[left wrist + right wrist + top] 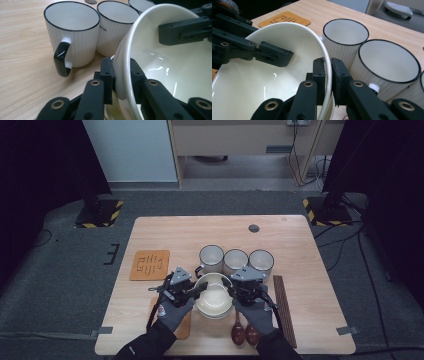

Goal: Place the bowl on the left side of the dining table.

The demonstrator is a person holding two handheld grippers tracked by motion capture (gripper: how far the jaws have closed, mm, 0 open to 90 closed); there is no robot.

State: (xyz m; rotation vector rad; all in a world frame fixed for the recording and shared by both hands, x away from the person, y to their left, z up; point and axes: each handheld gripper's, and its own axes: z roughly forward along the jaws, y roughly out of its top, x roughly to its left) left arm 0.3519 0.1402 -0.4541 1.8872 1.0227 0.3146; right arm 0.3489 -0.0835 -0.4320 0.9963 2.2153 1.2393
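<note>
- The left gripper [120, 75] is nearest the lens in its own view: its fingers [107, 75] are closed on the wall of a cream bowl [175, 72], one finger outside and one inside, the rim standing between them.
- The right gripper [327, 77] grips the same bowl [262, 82] at the opposite side, its fingers [319, 75] pinched on the thin rim, one inside and one outside.
- In the high view the bowl [214, 296] sits at the near middle of the counter [150, 227], held between the left gripper [197, 289] and the right gripper [234, 289].
- The bowl is tipped in the left gripper view, its mouth turned toward the right gripper; a second rim shows just under it in the high view, so it appears to sit over another bowl [216, 314].
- Three white ribbed mugs with dark rims stand in a row just behind the bowl: the left mug [211, 256], the middle mug [235, 260] and the right mug [261, 261]. The first two touch each other in the left gripper view.
- The left mug [72, 32] has a dark handle [61, 58] that points toward the left gripper.
- An orange coaster [150, 265] with a pale pattern lies to the left of the mugs, apart from them.
- Two dark red spoons [244, 332] lie at the near edge under the right hand [260, 315].
- A dark brown strip [284, 307] lies to the right of the right hand; what it is cannot be told.
- The left hand [174, 309], in a grey glove, partly covers a second orange mat [184, 327].
</note>
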